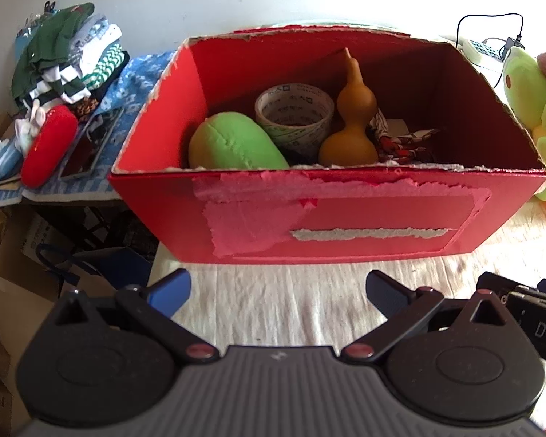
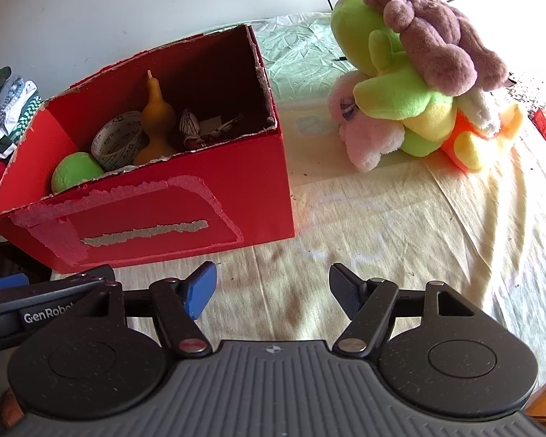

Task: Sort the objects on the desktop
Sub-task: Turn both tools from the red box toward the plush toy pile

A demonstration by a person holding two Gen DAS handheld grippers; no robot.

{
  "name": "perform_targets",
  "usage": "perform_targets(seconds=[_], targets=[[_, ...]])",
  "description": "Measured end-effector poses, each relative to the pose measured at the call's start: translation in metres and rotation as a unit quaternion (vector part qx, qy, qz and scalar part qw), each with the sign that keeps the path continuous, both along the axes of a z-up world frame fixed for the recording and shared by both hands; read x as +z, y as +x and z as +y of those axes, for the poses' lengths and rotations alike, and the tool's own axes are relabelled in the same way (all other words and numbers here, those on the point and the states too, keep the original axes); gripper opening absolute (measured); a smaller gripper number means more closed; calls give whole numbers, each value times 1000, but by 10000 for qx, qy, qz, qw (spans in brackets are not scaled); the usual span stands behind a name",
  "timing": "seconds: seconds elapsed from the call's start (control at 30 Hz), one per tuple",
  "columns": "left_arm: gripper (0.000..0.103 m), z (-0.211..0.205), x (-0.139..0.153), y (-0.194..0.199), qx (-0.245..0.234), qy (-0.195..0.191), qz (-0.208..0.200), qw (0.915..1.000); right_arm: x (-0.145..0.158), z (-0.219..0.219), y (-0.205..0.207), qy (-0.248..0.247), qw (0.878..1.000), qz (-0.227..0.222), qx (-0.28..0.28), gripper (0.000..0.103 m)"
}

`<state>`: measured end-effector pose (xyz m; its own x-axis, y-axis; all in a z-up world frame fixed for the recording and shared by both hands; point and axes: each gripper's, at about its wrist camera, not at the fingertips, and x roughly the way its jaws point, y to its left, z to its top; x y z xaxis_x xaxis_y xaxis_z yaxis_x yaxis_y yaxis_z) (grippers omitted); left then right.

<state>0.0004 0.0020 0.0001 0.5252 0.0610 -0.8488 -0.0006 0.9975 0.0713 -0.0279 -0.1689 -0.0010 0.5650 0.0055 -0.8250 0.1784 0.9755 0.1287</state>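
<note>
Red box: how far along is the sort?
Partly done. The red box already holds a green ball, a tape roll, a gourd and a patterned cloth. Nothing is in hand: the left tongs and right tongs are both open over the tablecloth. Left: the plush toy pile beside the box.

Bare table [image 2: 364,236] between red box [image 2: 258,178] and plush pile [image 2: 418,83], clear lane for either claw. Box top open; left and middle packed with green toy [image 1: 236,142], tape roll [image 1: 295,113], gourd [image 1: 351,120]. Right end mostly free above some patterned scraps [image 1: 400,142].
</note>
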Motion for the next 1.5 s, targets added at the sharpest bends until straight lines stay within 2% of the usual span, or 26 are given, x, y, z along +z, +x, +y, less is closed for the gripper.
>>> perform_targets(seconds=[0.2, 0.3, 0.73, 1.0, 1.27, 1.5], targets=[[102, 10, 1, 2, 103, 61, 0, 9999, 1, 17, 5, -100, 9999, 83, 58, 74], [102, 14, 1, 3, 154, 91, 0, 9998, 1, 18, 9, 41, 9999, 49, 107, 77], [102, 29, 0, 7, 322, 134, 27, 9994, 4, 29, 15, 65, 9996, -38, 267, 79], [102, 15, -4, 7, 80, 70, 79, 9999, 5, 22, 10, -31, 9999, -86, 87, 80], [102, -5, -13, 5, -174, 14, 249, 9995, -2, 5, -1, -20, 9999, 109, -132, 79], [102, -40, -13, -1, -614, 105, 230, 9978, -3, -24, -13, -62, 9987, 126, -487, 79]])
